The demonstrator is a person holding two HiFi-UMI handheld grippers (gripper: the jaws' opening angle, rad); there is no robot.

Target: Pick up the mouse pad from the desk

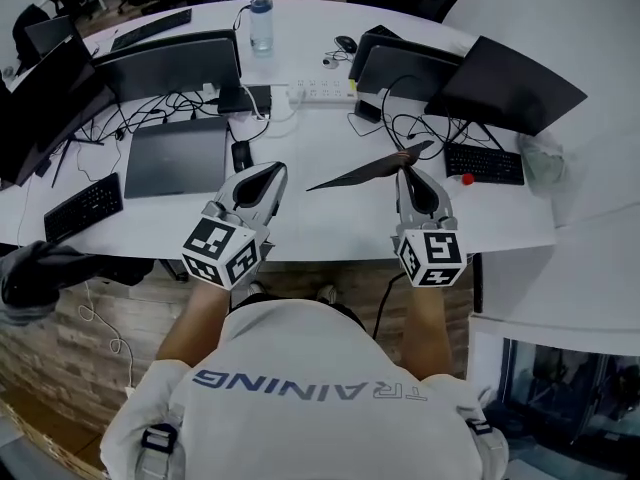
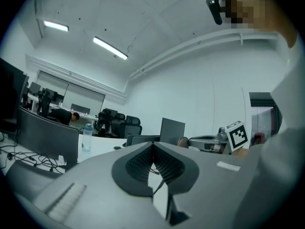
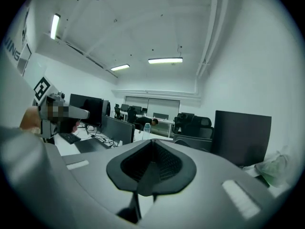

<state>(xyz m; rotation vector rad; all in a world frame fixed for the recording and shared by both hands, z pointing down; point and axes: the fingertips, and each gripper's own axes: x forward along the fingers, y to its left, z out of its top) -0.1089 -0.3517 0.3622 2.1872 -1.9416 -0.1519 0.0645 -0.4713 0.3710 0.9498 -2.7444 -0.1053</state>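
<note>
While the right gripper (image 1: 405, 163) is pinching an edge of the mouse pad (image 1: 360, 173) between nearly closed jaws, the pad is sticking out sideways from them, clear of the worktop (image 1: 330, 223) — the pick-up is looking done. The left gripper (image 1: 270, 173) is carrying nothing — jaws together.

The near strip of the desk (image 1: 330, 223) lay bare, open to a reach from the front edge. Above it the mouse pad (image 1: 365, 173) hung tilted, clamped at one end in the right gripper (image 1: 405, 163) and crossing the gap toward the left gripper (image 1: 272, 170). To the left, a dark mat (image 1: 178, 156), a mouse (image 1: 241, 154) and a keyboard (image 1: 83, 206) filled the surface. To the right lay a second keyboard (image 1: 484, 163). Monitors (image 1: 165, 63), cables (image 1: 150, 108), a power strip (image 1: 320, 90) and a bottle (image 1: 261, 23) barred the back.
</note>
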